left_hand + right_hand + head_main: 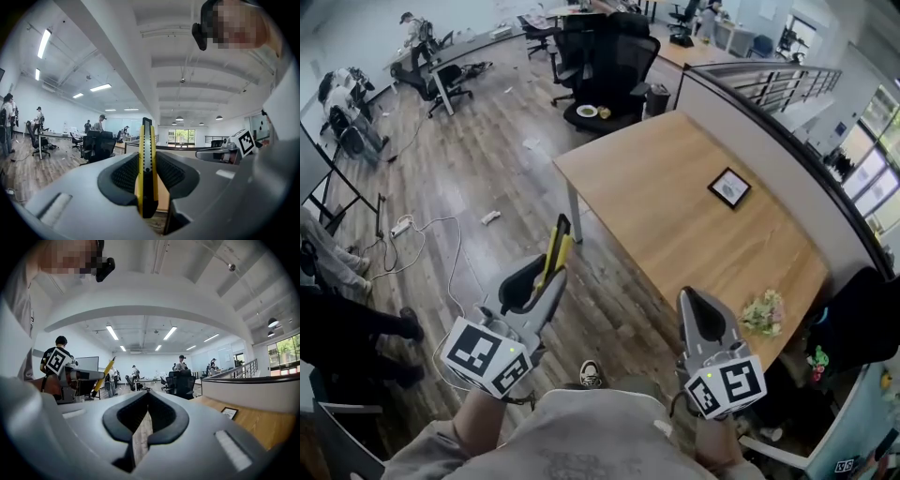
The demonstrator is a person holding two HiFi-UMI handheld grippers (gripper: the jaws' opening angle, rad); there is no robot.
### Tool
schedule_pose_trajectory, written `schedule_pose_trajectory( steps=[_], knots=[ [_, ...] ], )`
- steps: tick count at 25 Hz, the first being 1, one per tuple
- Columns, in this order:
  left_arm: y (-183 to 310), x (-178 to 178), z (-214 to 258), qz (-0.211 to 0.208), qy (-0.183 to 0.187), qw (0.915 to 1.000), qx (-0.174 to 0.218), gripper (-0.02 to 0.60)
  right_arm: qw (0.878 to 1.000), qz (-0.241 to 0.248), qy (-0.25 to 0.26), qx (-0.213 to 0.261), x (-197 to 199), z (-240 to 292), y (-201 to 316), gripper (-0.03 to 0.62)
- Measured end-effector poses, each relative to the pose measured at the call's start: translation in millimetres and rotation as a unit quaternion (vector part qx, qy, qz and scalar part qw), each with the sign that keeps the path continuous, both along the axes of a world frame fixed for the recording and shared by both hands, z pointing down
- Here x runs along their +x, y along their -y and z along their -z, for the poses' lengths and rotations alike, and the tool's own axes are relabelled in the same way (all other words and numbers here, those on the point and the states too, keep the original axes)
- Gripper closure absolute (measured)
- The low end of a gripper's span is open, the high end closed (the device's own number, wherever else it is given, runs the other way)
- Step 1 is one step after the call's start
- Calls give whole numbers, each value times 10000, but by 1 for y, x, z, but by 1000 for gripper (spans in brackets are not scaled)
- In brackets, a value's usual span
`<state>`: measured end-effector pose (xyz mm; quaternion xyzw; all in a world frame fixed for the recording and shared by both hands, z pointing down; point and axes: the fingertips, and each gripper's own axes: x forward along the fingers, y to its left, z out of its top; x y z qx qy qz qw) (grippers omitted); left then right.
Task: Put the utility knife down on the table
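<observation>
A yellow and black utility knife stands up between the jaws of my left gripper, which is shut on it over the wooden floor, left of the table's near corner. In the left gripper view the knife runs up between the black pads, its tip well past them. My right gripper hovers level at the table's front edge, jaws together and nothing in them. In the right gripper view its tips meet, and the knife shows off to the left. The light wooden table lies ahead.
On the table are a small black picture frame and a bunch of flowers near the right end. A partition wall runs behind the table. Black office chairs stand at its far end. A white cable lies on the floor at the left.
</observation>
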<state>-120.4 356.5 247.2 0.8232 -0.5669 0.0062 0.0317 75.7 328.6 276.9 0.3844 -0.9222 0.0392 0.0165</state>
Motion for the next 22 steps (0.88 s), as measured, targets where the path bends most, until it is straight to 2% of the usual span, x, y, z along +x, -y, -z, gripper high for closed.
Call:
schedule_pose_trajectory(
  steps=[9, 22],
  knots=[
    [76, -43, -15, 21, -82, 9998, -187, 466, 9993, -25, -182, -326, -37, -26, 75, 583],
    [261, -53, -17, -81, 130, 9988, -456, 466, 9977, -169, -135, -641, -47, -45, 255, 583]
  ],
)
